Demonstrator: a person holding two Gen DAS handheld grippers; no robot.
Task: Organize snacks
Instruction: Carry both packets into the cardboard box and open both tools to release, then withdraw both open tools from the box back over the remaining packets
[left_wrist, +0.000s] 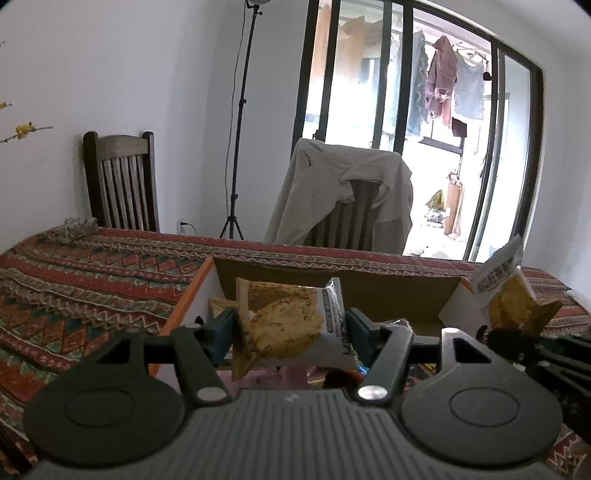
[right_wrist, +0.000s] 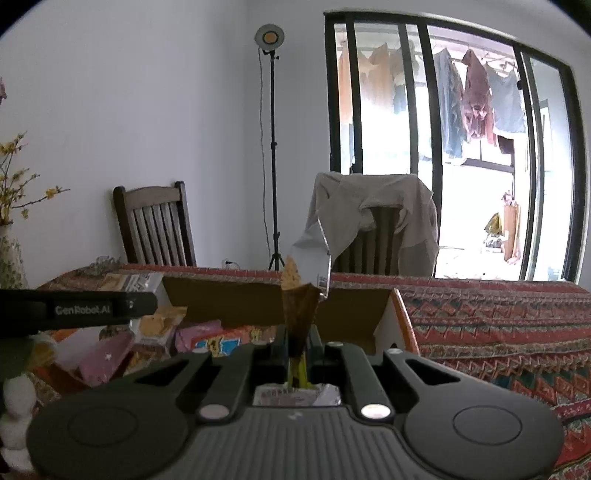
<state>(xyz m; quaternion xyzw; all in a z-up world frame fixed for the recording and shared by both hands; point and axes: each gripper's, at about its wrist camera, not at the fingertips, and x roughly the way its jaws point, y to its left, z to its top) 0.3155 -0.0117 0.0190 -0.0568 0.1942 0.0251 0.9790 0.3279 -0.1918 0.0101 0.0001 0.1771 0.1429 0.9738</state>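
Covering the table, a patterned cloth (left_wrist: 85, 280) lies under an open cardboard box (left_wrist: 332, 291), the landmark here. Behind the box stand two chairs, one bare (left_wrist: 122, 181) and one draped with a grey garment (left_wrist: 343, 192). Between them, further back, a lamp stand (right_wrist: 272, 147) rises by the wall. Inside the box lie several snack packets (right_wrist: 199, 334). Above the box's near side, the left gripper (left_wrist: 291, 328) pinches a cracker packet (left_wrist: 291, 321) across its width, with jaws half spread around it. Over the box's right part, the right gripper (right_wrist: 299, 343) has jaws pressed together on the lower edge of a second packet (right_wrist: 306, 273), which stands upright.
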